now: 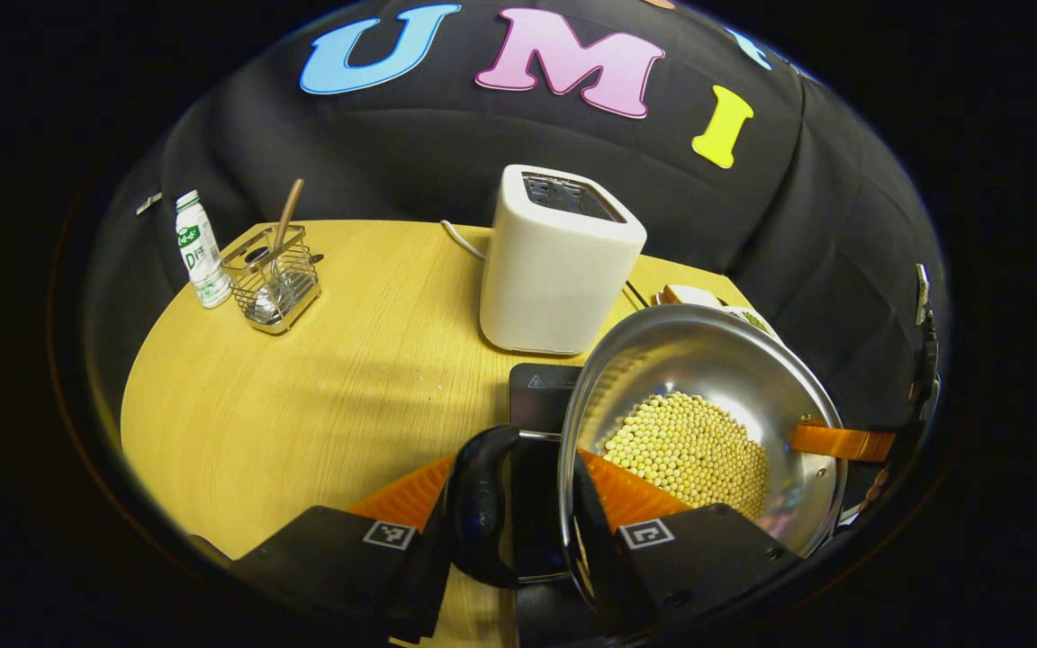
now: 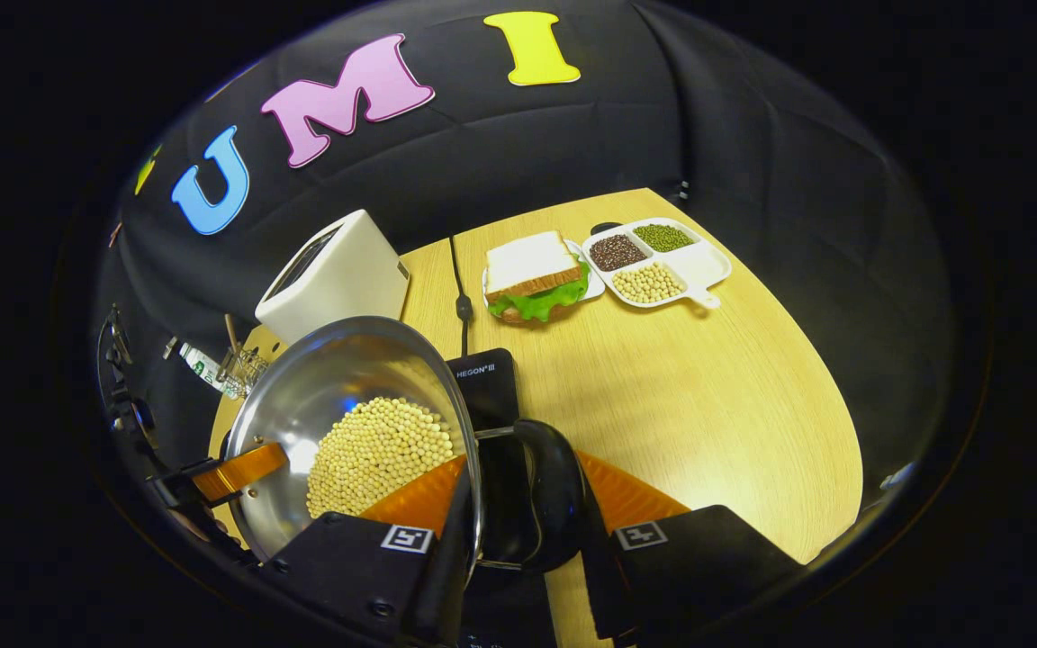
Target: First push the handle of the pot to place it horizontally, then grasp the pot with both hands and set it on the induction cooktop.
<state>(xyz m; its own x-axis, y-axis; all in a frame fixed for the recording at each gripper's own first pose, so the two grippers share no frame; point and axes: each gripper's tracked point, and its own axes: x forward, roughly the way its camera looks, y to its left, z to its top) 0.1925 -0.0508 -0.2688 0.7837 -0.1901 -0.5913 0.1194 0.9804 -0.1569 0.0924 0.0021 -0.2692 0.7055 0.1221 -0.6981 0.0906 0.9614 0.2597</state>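
The pot (image 1: 707, 396), a shiny metal one holding pale round beans (image 1: 689, 450), is held up tilted over the black cooktop (image 1: 541, 391) on the wooden counter (image 1: 302, 387). The left gripper (image 1: 518, 531) pinches the pot's rim and black loop handle (image 1: 482, 504) between its two fingers; the right gripper (image 2: 518, 531) clamps the opposite rim and handle (image 2: 545, 495) the same way. Behind the pot stands a white toaster (image 1: 559, 261). Farther left sit a wire basket (image 1: 271, 283) and a small bottle (image 1: 199, 252). In the right gripper view, a sandwich (image 2: 535, 274) and a divided tray (image 2: 658, 261) of grains lie near the counter's far edge.
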